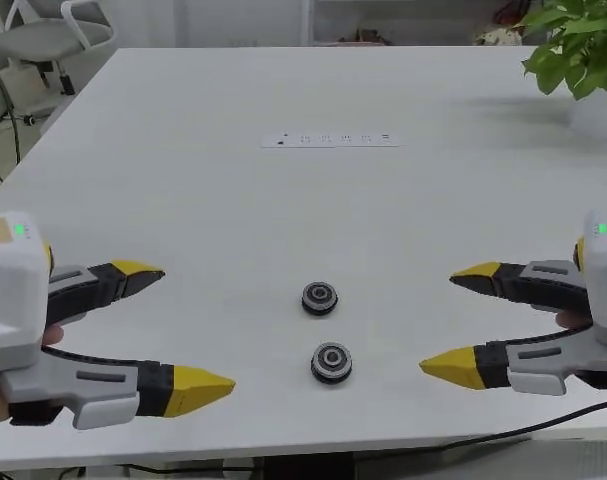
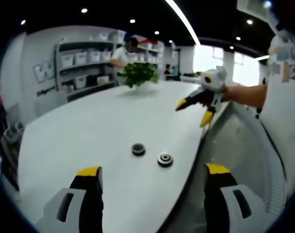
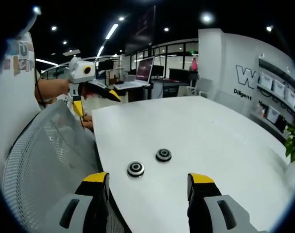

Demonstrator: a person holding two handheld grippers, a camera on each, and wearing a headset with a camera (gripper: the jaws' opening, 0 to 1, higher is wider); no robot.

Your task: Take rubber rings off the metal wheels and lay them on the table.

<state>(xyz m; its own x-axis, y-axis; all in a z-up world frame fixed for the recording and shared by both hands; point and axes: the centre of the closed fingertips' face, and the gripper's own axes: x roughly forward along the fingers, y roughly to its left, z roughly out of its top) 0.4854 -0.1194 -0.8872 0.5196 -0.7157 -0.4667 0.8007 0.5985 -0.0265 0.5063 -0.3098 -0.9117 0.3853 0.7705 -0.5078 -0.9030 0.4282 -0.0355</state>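
Two small metal wheels with black rubber rings lie flat on the white table (image 1: 303,200): the far wheel (image 1: 319,298) (image 2: 138,149) (image 3: 163,155) and the near wheel (image 1: 331,363) (image 2: 165,159) (image 3: 135,169) close to the front edge. My left gripper (image 1: 180,325) (image 2: 152,174) (image 3: 99,102) hovers at the left, open, jaws with yellow tips spread wide and holding nothing. My right gripper (image 1: 453,322) (image 3: 148,180) (image 2: 195,110) mirrors it at the right, also open and holding nothing. Both grippers point inward at the wheels, each well apart from them.
A strip of small printed marks (image 1: 328,140) lies mid-table. A potted green plant (image 1: 575,45) (image 2: 139,74) stands at the far right corner. An office chair (image 1: 43,35) stands beyond the far left corner. A black cable (image 1: 543,425) runs along the front right edge.
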